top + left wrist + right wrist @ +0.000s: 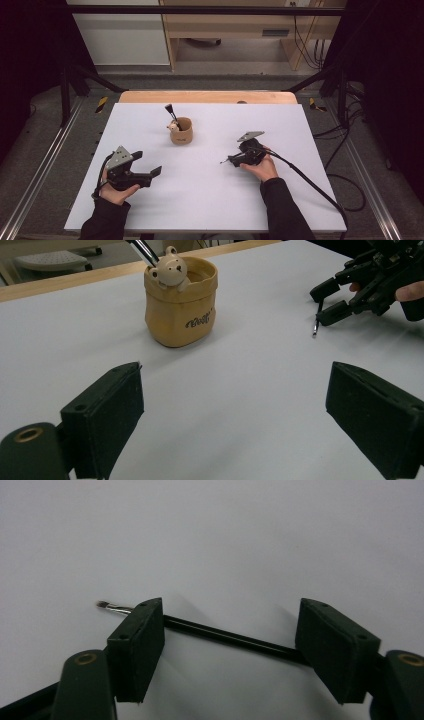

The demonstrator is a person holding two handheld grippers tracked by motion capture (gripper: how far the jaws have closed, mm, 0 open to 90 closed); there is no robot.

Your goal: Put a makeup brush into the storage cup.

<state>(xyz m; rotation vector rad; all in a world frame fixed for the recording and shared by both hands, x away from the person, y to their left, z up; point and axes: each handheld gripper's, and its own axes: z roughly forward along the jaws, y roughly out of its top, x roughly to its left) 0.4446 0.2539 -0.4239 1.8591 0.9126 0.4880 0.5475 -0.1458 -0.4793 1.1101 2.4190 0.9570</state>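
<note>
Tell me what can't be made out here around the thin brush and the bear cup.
- Thin brush, right gripper view: both ends pass behind the black jaws, so contact is unclear.
- Bear cup, left gripper view: its wall hides the inside.
- Makeup brush, left gripper view: head cut off by the top edge.

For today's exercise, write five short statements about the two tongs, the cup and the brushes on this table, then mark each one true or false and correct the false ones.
1. A thin black brush lies on the white table between the jaws of the right tongs. True.
2. The left tongs grip the tan cup. False: their jaws stand wide apart, short of the cup.
3. The cup has a small bear figure at its rim. True.
4. The cup lies on its side. False: it stands upright.
5. The cup is empty. False: a black brush stands in it.
</note>
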